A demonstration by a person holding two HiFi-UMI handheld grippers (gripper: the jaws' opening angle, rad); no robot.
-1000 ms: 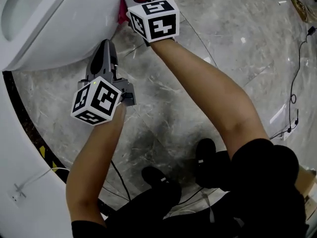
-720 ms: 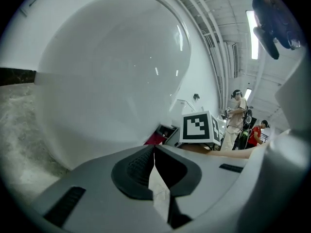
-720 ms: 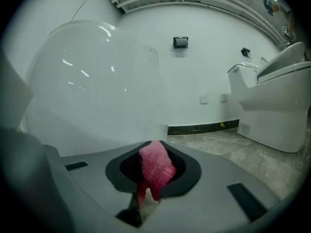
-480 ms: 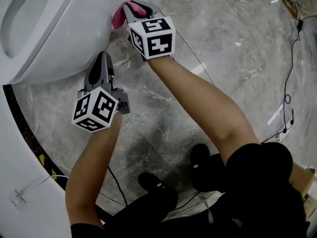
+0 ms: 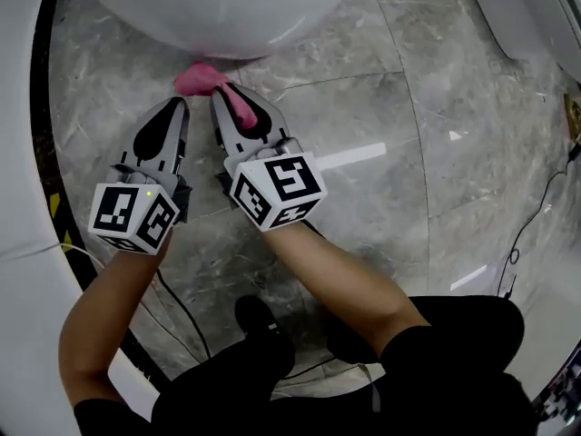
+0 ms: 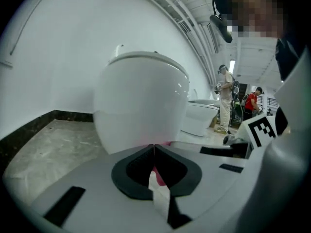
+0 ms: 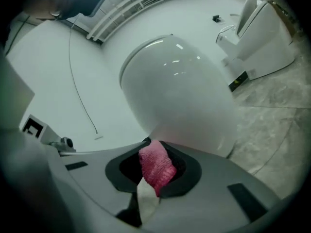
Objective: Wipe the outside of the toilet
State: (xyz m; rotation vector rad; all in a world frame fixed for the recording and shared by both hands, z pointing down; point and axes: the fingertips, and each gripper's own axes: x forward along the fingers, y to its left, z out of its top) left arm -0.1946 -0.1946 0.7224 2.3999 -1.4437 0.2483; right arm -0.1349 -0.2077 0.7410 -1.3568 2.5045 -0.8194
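right hand-held gripper [image 5: 225,96] clamped on pink cloth [image 5: 201,78] at lower curve of toilet [image 5: 227,12] | left hand-held gripper [image 5: 172,109] pinched closed, empty, alongside

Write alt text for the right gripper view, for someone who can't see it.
The right gripper is shut on a fuzzy pink cloth, pointed at the lower outside of a glossy white ceramic toilet bowl. Grey marble floor shows at right.

The toilet [image 5: 227,7] is blocking ahead, the white wall [image 5: 16,153] is crowding leftward; the floor [image 5: 408,134] is lying open rightward.
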